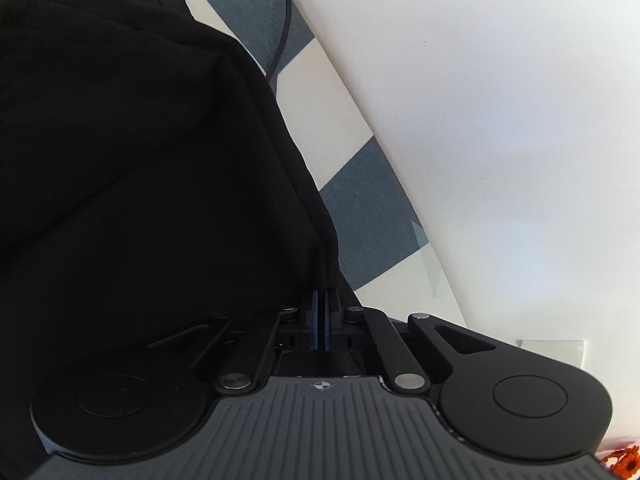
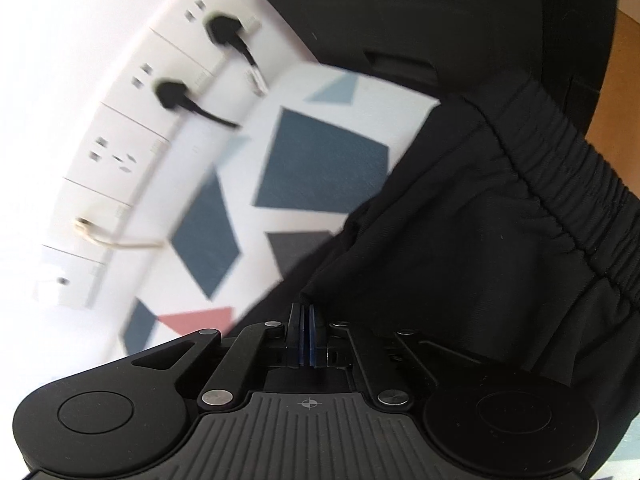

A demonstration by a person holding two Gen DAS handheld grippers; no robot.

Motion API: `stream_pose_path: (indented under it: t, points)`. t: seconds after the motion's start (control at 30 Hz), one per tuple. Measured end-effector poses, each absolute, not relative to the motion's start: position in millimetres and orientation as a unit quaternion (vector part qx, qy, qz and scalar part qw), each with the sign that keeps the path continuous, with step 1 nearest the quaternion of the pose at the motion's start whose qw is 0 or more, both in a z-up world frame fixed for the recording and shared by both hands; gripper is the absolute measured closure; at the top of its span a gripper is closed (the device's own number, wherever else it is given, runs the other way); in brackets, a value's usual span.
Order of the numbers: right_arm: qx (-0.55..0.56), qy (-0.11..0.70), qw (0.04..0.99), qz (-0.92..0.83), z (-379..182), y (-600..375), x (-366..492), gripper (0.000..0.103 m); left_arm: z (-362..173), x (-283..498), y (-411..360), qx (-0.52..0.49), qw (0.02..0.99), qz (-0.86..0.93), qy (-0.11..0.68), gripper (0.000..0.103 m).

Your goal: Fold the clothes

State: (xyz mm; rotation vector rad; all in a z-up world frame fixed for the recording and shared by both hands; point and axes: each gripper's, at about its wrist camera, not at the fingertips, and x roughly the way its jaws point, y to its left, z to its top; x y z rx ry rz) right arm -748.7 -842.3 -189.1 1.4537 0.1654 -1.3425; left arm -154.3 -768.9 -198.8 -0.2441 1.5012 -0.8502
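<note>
Nearest in the left wrist view, the left gripper (image 1: 322,300) has its blue-edged pads pressed together on a thin edge of black fabric, part of the black trousers (image 1: 132,160). The gripper's body is matte black plastic with a ribbed grey plate and round metal pivot pins. The cloth is smooth, matte and heavy-looking, falling in broad soft folds that fill the left half of the view. Past it lies a patterned cover (image 1: 360,216), cream with slate-blue angular patches, crossed farther off by a thin black cable (image 1: 285,20). A plain white wall (image 1: 500,120) rises beyond.

In the right wrist view, the right gripper (image 2: 307,312) is likewise clamped on a rolled fold of the same garment, just below its gathered, ribbed elastic waistband (image 2: 560,184). The trousers lie on the cover, here showing blue, grey and pink shapes. Farther back, blurred, a white socket strip (image 2: 132,148) on the wall carries two black plugs (image 2: 222,28).
</note>
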Motion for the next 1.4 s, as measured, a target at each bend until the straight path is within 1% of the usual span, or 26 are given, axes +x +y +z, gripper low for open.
stream_pose_path:
  t: [0.2, 0.3, 0.47, 0.63, 0.67, 0.7, 0.73, 0.77, 0.8, 0.83, 0.87, 0.93, 1.03, 1.07, 1.13, 1.17, 1.23, 1.3, 1.4]
  points:
    - [0.595, 0.013, 0.577, -0.560, -156, -834, -752, 0.102, -167, -160, -748, -0.151, 0.650, -0.388, 0.636, 0.100]
    - [0.587, 0.007, 0.585, -0.559, -152, -845, -752, 0.102, -160, -158, -753, -0.160, 0.655, -0.396, 0.623, 0.100]
    - [0.586, 0.044, 0.565, -0.578, -178, -882, -730, 0.102, -179, -160, -779, -0.151, 0.675, -0.375, 0.617, 0.100]
    - [0.568, 0.083, 0.565, -0.592, -204, -890, -712, 0.100, -201, -161, -790, -0.137, 0.675, -0.372, 0.622, 0.098]
    - [0.567, 0.080, 0.570, -0.589, -206, -888, -712, 0.096, -204, -161, -791, -0.132, 0.673, -0.374, 0.625, 0.097]
    - [0.567, 0.072, 0.579, -0.582, -205, -885, -713, 0.085, -203, -160, -790, -0.128, 0.670, -0.379, 0.626, 0.096]
    - [0.569, 0.059, 0.588, -0.573, -203, -881, -717, 0.075, -200, -160, -789, -0.123, 0.667, -0.384, 0.627, 0.094]
    - [0.570, 0.045, 0.594, -0.567, -200, -875, -722, 0.059, -195, -160, -787, -0.115, 0.665, -0.388, 0.629, 0.082]
    - [0.568, 0.034, 0.596, -0.567, -193, -867, -727, 0.042, -189, -161, -785, -0.106, 0.663, -0.394, 0.627, 0.073]
    - [0.565, 0.023, 0.599, -0.567, -187, -859, -733, 0.037, -180, -163, -780, -0.098, 0.665, -0.407, 0.618, 0.057]
    - [0.558, 0.013, 0.606, -0.567, -180, -850, -741, 0.034, -170, -166, -775, -0.090, 0.667, -0.420, 0.609, 0.047]
    - [0.531, 0.000, 0.626, -0.571, -163, -825, -760, 0.034, -151, -173, -766, -0.071, 0.664, -0.455, 0.589, 0.043]
    - [0.482, -0.007, 0.641, -0.597, -135, -779, -792, 0.034, -125, -193, -748, -0.036, 0.629, -0.530, 0.568, 0.039]
    - [0.463, -0.008, 0.641, -0.611, -127, -761, -803, 0.034, -119, -202, -743, -0.023, 0.613, -0.552, 0.565, 0.036]
    - [0.443, -0.002, 0.622, -0.646, -122, -730, -825, 0.034, -109, -224, -731, 0.011, 0.574, -0.602, 0.555, 0.035]
    - [0.435, 0.001, 0.609, -0.664, -121, -715, -836, 0.034, -105, -240, -725, 0.031, 0.556, -0.624, 0.548, 0.032]
    - [0.458, 0.008, 0.575, -0.678, -133, -695, -856, 0.034, -100, -273, -715, 0.082, 0.524, -0.661, 0.531, 0.030]
    - [0.494, 0.014, 0.541, -0.681, -151, -681, -873, 0.034, -101, -283, -711, 0.135, 0.495, -0.688, 0.513, 0.030]
    - [0.539, 0.020, 0.528, -0.656, -181, -682, -875, 0.035, -110, -312, -688, 0.197, 0.453, -0.715, 0.495, 0.030]
